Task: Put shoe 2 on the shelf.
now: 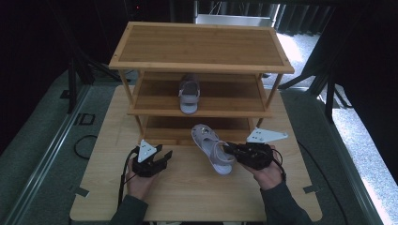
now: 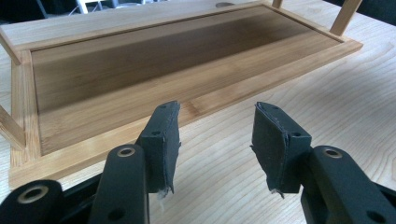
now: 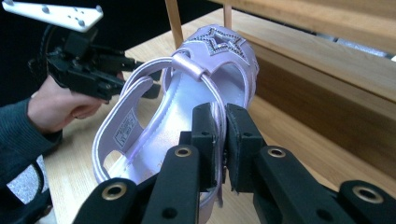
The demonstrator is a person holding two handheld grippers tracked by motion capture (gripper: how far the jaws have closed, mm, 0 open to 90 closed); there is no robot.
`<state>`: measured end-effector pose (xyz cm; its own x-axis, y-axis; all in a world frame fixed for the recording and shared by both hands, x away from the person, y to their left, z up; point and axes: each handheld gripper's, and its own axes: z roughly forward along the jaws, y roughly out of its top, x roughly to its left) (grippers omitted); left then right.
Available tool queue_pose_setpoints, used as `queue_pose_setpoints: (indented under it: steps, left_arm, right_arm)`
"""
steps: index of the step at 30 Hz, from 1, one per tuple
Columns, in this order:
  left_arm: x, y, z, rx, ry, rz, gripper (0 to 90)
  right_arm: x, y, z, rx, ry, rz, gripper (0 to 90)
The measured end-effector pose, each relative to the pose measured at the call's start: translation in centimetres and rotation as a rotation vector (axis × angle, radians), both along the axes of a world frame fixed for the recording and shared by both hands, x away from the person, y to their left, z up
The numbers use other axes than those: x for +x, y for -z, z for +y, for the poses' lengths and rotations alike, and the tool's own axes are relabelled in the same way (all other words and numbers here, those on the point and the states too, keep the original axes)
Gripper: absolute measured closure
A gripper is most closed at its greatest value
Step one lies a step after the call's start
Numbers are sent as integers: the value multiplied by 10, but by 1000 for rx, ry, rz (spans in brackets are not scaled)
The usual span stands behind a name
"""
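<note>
Your right gripper (image 3: 222, 135) is clamped on the side strap of the lilac sandal (image 1: 213, 148) — the shoe hangs tilted just in front of the rack's (image 1: 201, 61) bottom shelf, right of the bench's (image 1: 192, 197) middle, toe toward the rack. Your left gripper (image 2: 217, 140) sits near the bench's front-left part, jaws apart with nothing between them. A second sandal (image 1: 189, 95) rests on the middle shelf — toe toward you.
</note>
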<state>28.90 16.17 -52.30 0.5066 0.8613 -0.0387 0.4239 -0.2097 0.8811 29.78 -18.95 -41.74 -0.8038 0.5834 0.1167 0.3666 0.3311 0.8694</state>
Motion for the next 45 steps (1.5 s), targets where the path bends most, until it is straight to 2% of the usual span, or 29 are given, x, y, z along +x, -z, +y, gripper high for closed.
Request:
queue_pose_setpoints:
  steps: [14, 17, 23, 26, 31, 34, 39, 45]
  left_arm:
    - [0, 0, 1, 0, -3, 0, 519]
    - [0, 0, 1, -2, -4, 0, 519]
    - [0, 0, 1, 1, -1, -1, 519]
    - [0, -1, 1, -4, -4, 0, 519]
    - [0, 0, 1, -4, -3, 0, 520]
    - [0, -1, 1, -3, -3, 0, 519]
    - [0, -1, 3, -6, -6, -5, 519]
    - [0, -2, 3, -4, -3, -4, 520]
  right_arm:
    - [6, -32, -6, 35, 39, -30, 829]
    - [9, -44, -9, 52, 65, -50, 829]
    - [15, -58, -8, 33, 110, -78, 829]
    - [19, -60, -6, 24, 129, -84, 829]
    - [33, -61, 0, 9, 173, -64, 829]
    - [41, -61, 7, -11, 204, -72, 828]
    - [50, -61, 12, -13, 227, -69, 829]
    - [63, -58, 22, -29, 285, -78, 828]
